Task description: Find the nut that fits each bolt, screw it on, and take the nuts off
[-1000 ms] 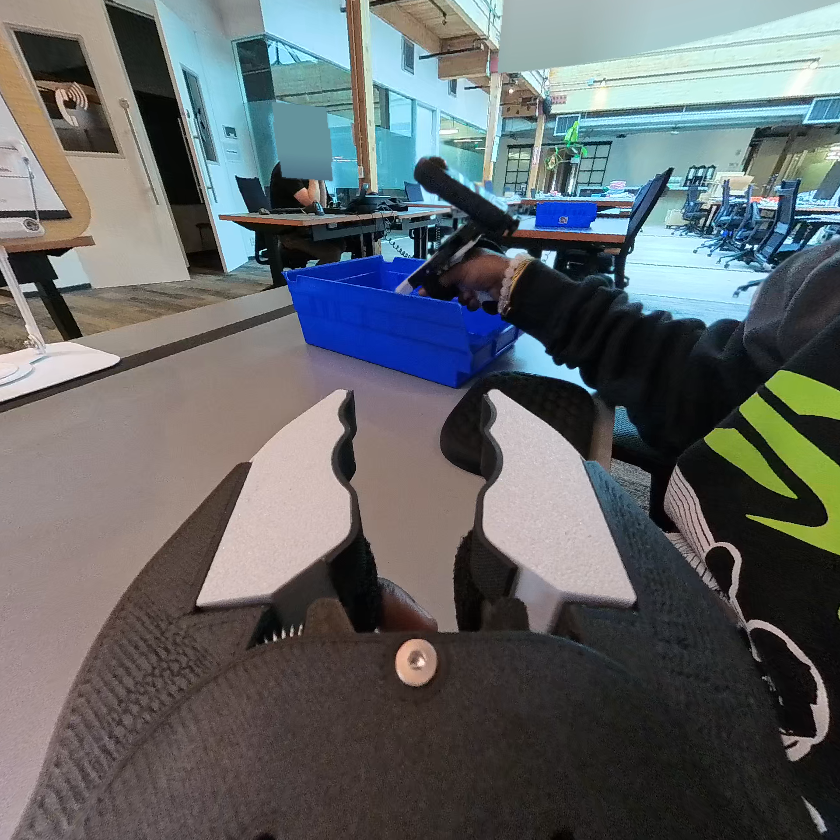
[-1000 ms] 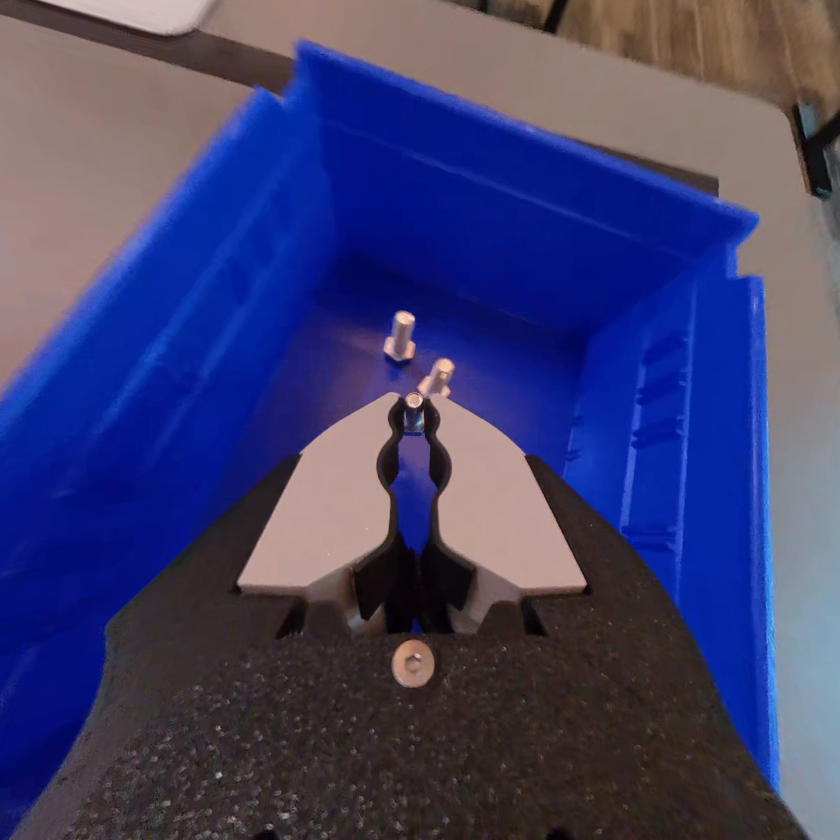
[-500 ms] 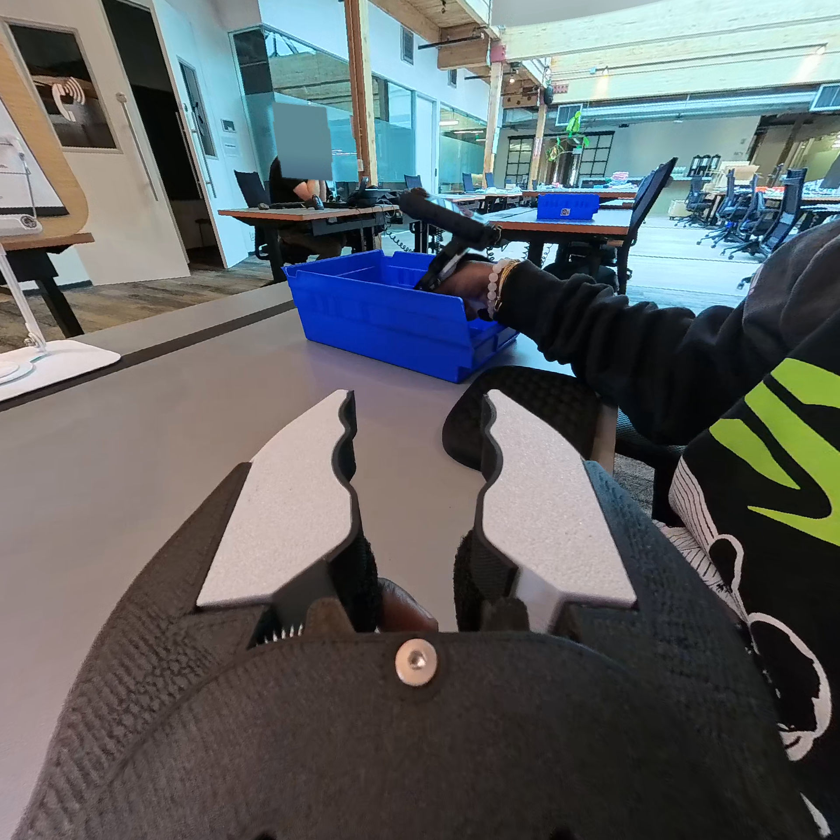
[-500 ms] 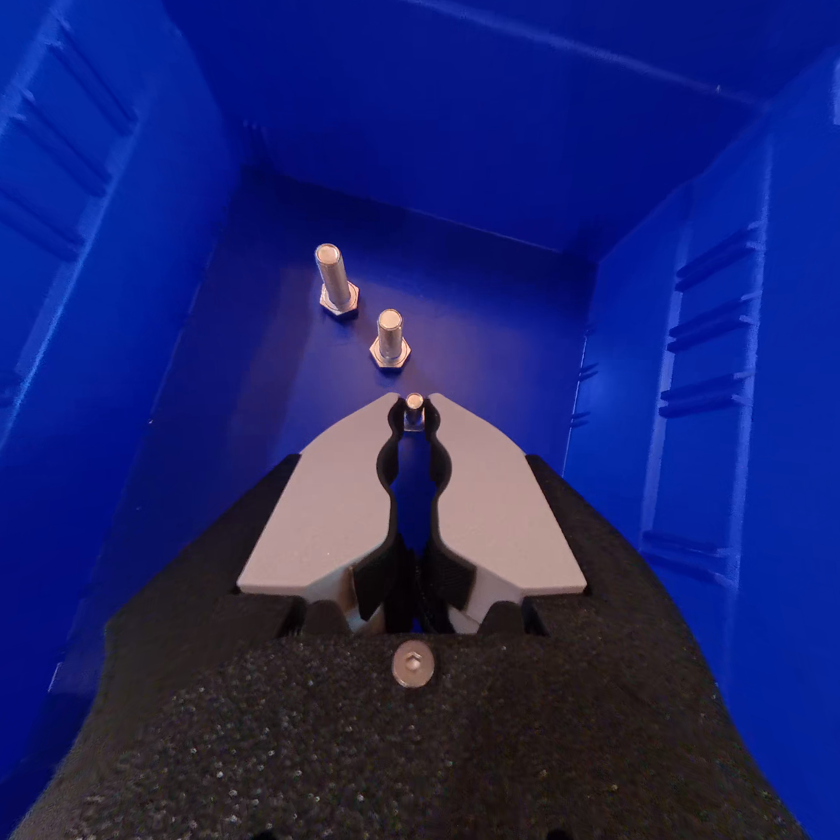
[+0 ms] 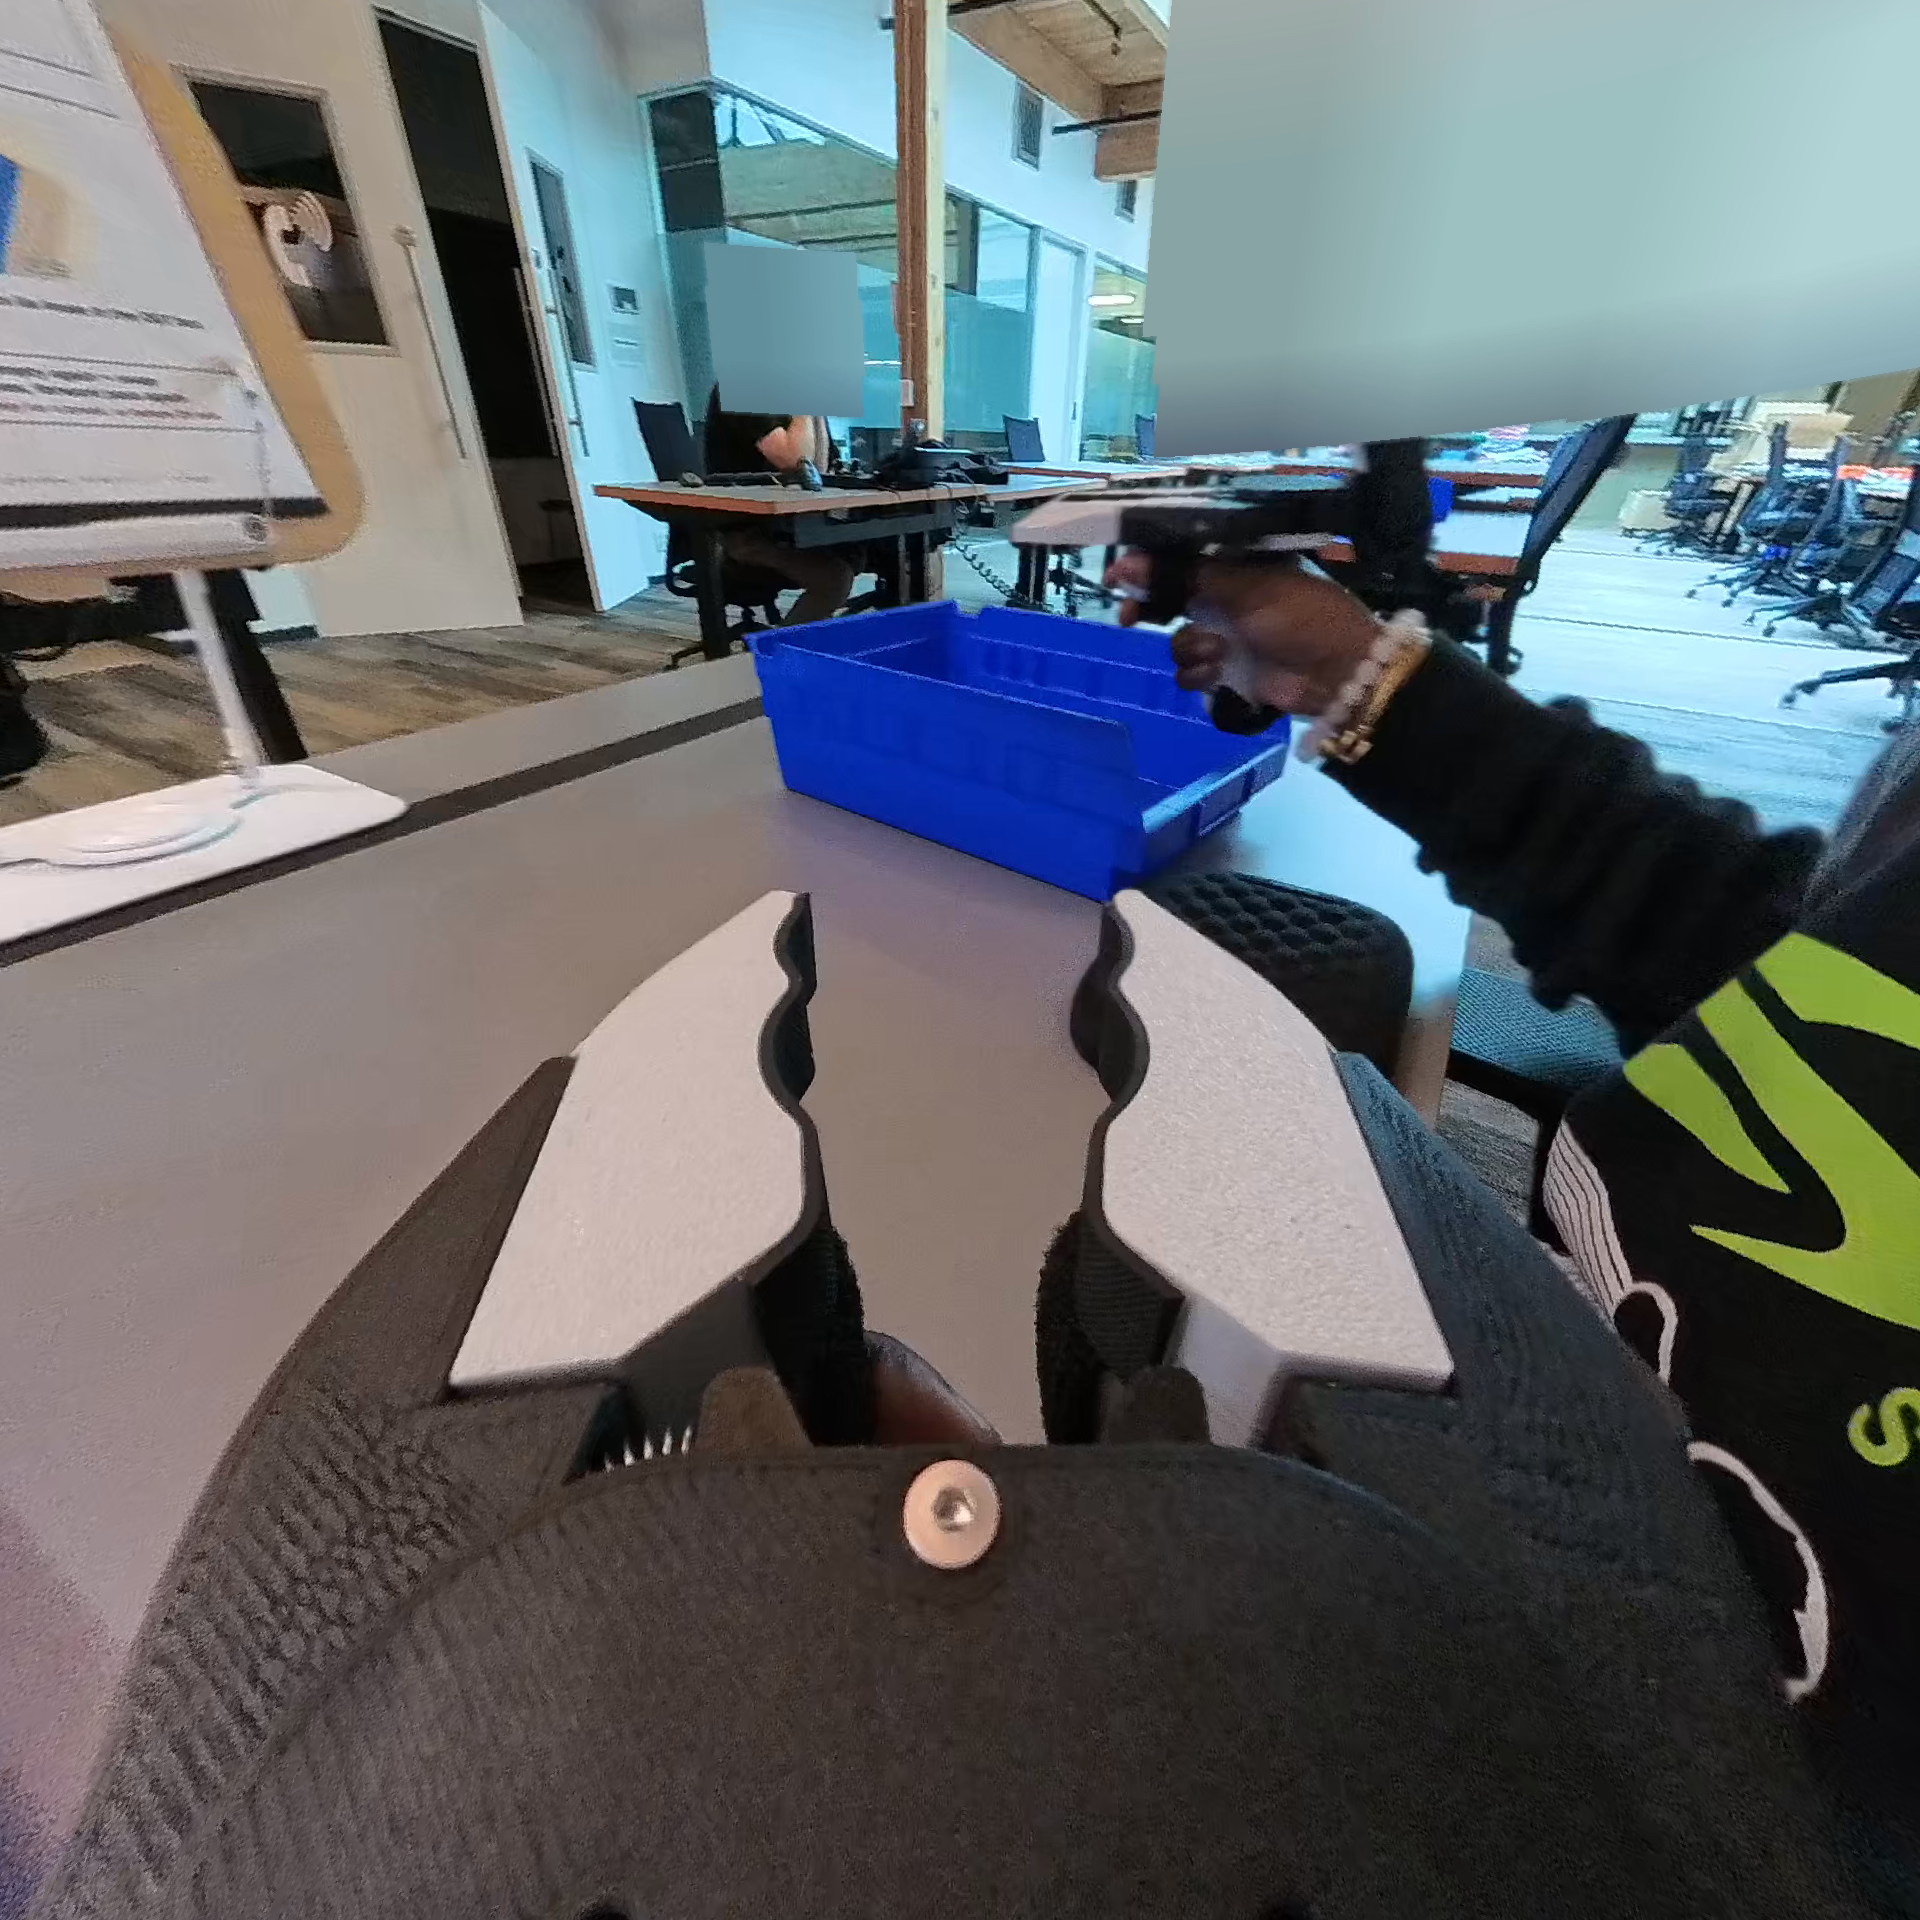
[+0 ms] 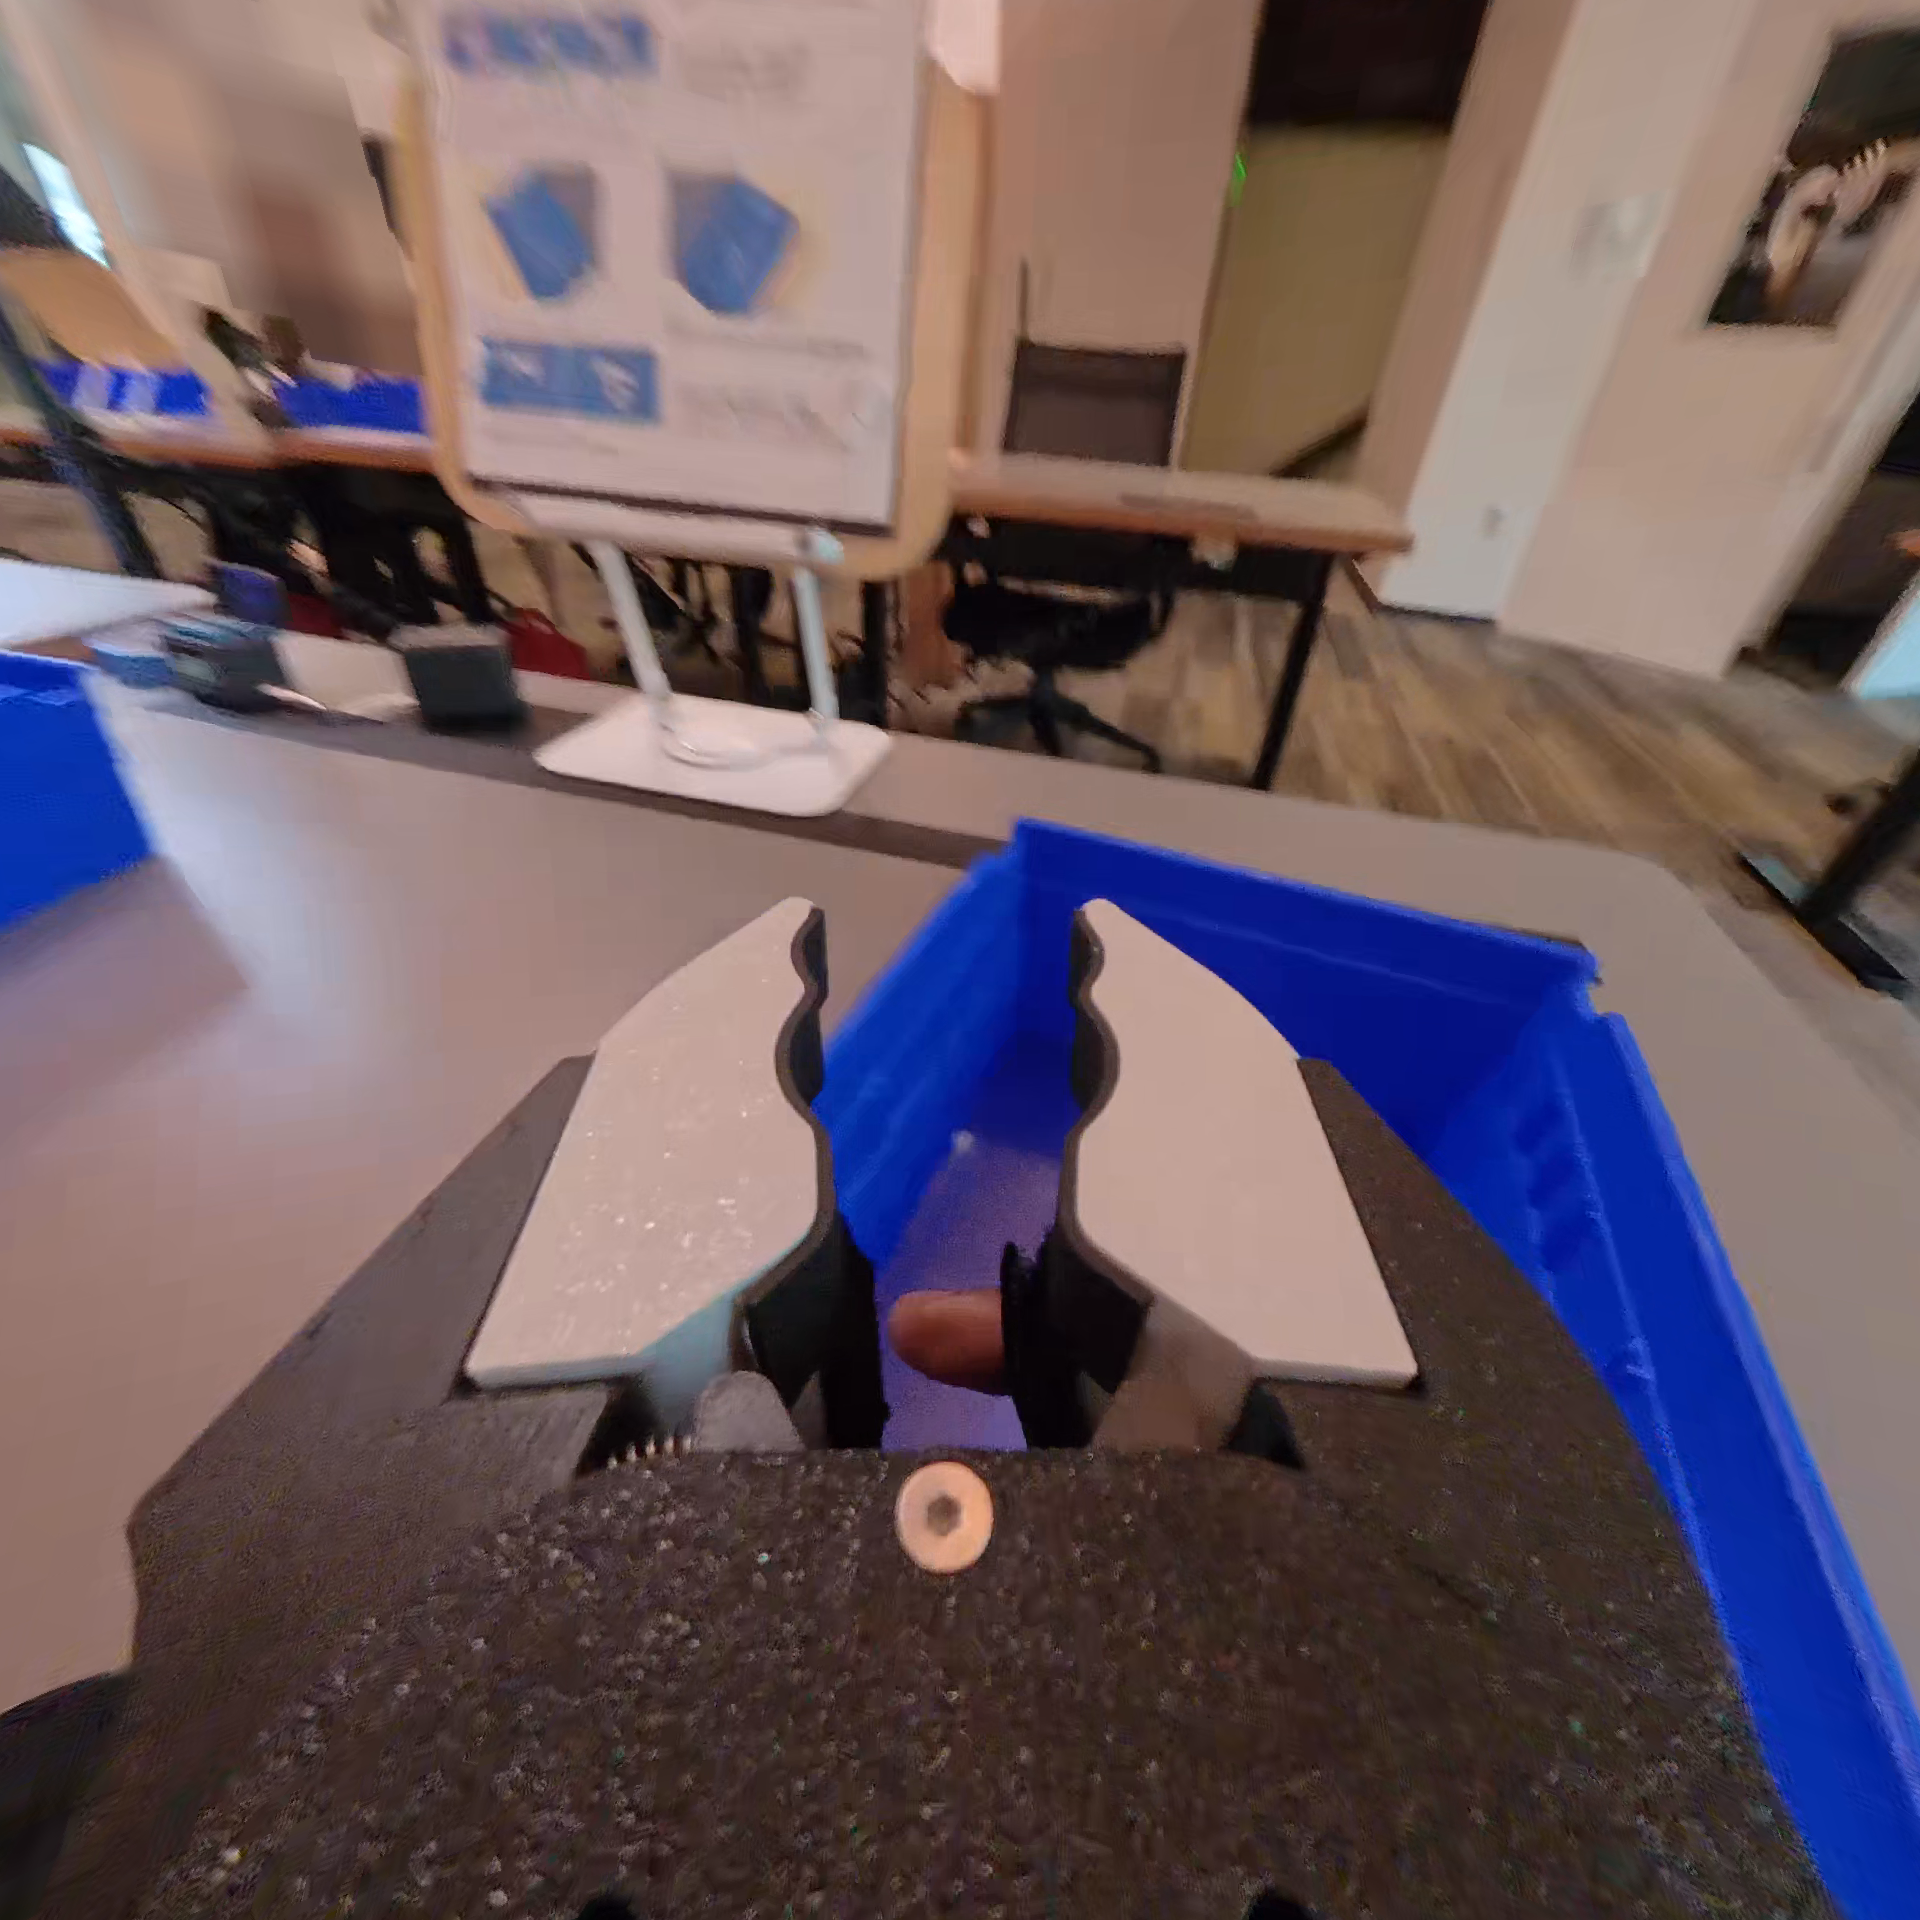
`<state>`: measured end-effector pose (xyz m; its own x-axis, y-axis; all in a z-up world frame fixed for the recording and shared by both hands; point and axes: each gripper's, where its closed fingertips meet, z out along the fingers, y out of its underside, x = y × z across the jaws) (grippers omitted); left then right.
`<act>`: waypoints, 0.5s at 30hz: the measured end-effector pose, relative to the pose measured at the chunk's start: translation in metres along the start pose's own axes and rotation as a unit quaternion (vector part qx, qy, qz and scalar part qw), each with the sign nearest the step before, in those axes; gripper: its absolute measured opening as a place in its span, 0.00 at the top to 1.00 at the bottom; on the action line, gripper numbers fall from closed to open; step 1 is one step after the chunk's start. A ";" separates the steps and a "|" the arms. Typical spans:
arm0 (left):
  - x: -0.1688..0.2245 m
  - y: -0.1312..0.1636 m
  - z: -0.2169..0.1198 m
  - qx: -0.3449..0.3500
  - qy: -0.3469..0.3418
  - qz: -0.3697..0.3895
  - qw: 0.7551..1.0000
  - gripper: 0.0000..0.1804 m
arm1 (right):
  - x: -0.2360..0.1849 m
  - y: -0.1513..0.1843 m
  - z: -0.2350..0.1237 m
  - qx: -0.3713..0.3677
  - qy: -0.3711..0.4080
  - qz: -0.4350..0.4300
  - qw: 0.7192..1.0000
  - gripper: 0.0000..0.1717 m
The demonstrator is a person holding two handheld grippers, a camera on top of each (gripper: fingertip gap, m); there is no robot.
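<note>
My left gripper [image 5: 951, 914] is open and empty, low over the grey table [image 5: 312, 1039]. The blue bin [image 5: 997, 748] stands ahead of it. My right gripper shows in the left wrist view [image 5: 1049, 520], lifted above the bin in a person's hand. In the right wrist view my right gripper [image 6: 948, 920] is open with nothing between its pads, raised over the near end of the blue bin [image 6: 1455, 1018]. The bin's floor is mostly hidden; no bolt or nut is clear in the blurred picture.
A white stand base [image 6: 717, 753] with a sign board [image 6: 675, 260] sits on the table behind the bin. Another blue bin [image 6: 52, 779] is at the far left. A black chair back [image 5: 1288, 956] is at the table edge by my left gripper. About 35 centimeters separates my left fingertips from my right.
My right gripper was shut on a small bolt down inside the bin; it has opened, the bolt is gone from the pads, and it has risen out and tilted level. The left gripper hardly moved.
</note>
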<state>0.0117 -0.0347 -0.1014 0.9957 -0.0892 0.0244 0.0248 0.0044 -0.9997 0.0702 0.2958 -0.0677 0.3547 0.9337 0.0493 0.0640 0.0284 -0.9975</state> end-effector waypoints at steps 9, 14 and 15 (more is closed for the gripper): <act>-0.093 -0.047 -0.071 -0.054 -0.153 0.023 0.987 0.74 | -0.059 -0.017 -0.053 0.027 -0.039 -0.076 0.996 0.74; -0.187 -0.025 -0.118 -0.201 -0.254 -0.020 0.946 0.75 | -0.073 -0.026 -0.061 0.038 -0.045 -0.106 0.993 0.74; -0.204 -0.016 -0.124 -0.234 -0.270 -0.029 0.934 0.76 | -0.075 -0.028 -0.062 0.040 -0.047 -0.109 0.992 0.74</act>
<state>-0.2031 -0.1405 -0.0909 0.8971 0.4393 -0.0466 0.1648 -0.4309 -0.8872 0.0997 0.2029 -0.0407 0.2527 0.9311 0.2629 0.0534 0.2579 -0.9647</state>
